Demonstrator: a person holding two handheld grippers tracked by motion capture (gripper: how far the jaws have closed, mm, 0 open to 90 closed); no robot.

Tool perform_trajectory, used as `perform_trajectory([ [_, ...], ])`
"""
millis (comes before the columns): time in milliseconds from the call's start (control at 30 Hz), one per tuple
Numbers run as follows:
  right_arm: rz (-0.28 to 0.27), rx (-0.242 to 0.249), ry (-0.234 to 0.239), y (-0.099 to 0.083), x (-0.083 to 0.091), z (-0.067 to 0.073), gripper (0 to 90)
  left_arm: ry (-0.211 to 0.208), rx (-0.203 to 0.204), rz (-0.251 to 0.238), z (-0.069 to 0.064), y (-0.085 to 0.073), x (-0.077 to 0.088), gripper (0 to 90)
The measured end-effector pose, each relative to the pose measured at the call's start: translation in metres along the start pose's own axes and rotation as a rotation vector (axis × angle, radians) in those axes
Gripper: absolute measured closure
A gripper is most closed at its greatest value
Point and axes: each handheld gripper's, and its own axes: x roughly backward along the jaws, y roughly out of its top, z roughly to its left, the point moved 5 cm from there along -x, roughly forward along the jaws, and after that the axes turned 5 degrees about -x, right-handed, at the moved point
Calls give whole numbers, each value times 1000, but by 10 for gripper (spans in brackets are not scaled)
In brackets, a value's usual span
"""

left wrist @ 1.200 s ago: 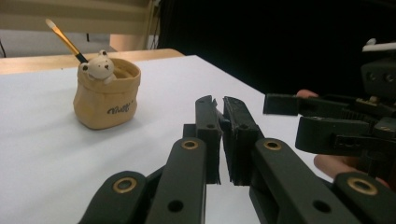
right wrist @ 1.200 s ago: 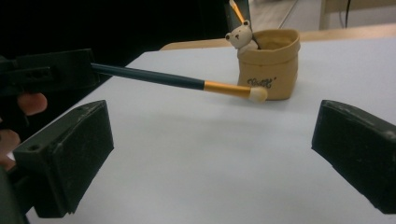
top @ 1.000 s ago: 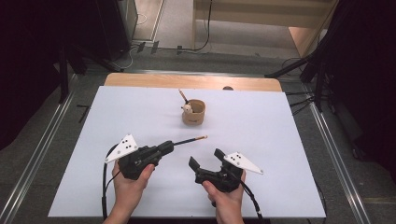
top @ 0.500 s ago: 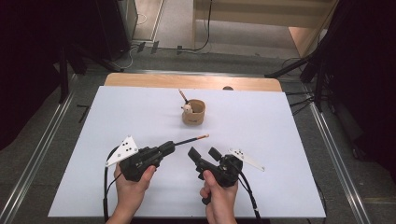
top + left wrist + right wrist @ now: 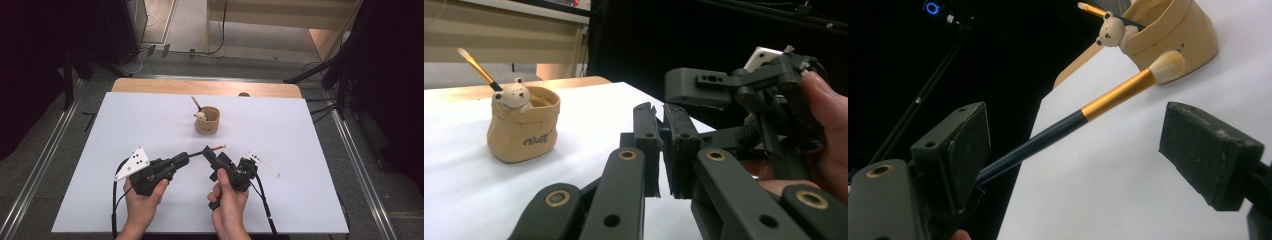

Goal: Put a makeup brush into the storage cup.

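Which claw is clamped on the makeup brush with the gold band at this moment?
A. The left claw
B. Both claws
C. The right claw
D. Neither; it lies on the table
A. The left claw has its jaws shut on the dark handle of the brush, whose bristle tip points toward the bear pot, while the right claw stands with jaws wide open around the handle, not touching it.

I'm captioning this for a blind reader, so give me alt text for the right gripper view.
A makeup brush runs between the right gripper's two open black jaws, bristles toward a tan bear-faced cup on the white table.
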Motion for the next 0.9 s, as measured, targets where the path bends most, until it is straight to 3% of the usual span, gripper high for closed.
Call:
perform_trajectory([
  [100, 4, -28, 2, 2, -2, -1, 191, -3, -5, 2, -2, 0, -1, 862],
  [233, 18, -53, 8, 1, -6, -1, 350, -7, -7, 3, -3, -1, -1, 862],
  [367, 27, -66, 43, 1, -8, -2, 525, -11, -5, 2, -3, 0, -1, 862],
  [467, 35, -90, 79, 0, -9, -3, 578, -10, -9, 11, -3, -1, -1, 862],
  [533, 26, -112, 128, 2, -8, -1, 690, -17, -6, 47, -2, -5, -4, 858],
  [567, 24, -115, 178, 4, -7, 1, 828, 16, -15, 48, -1, -6, -5, 801],
  [600, 17, -80, 175, 6, -6, 2, 842, 51, -4, 50, 1, -6, -5, 568],
  [633, 3, -39, 167, 8, -5, 4, 842, 60, 11, 70, 3, -6, -6, 347],
  [667, 1, 3, 181, 9, -4, 6, 843, 59, 17, 86, 5, -6, -6, 222],
  [767, -14, 149, 141, 8, -2, 11, 844, 15, 1, 85, 7, -7, -2, 64],
  [833, -23, 210, 125, 8, -1, 13, 844, 7, -8, 83, 10, -7, 2, 0],
  [900, -22, 244, 122, 9, -2, 12, 844, 18, -12, 84, 13, -7, 5, 0],
])
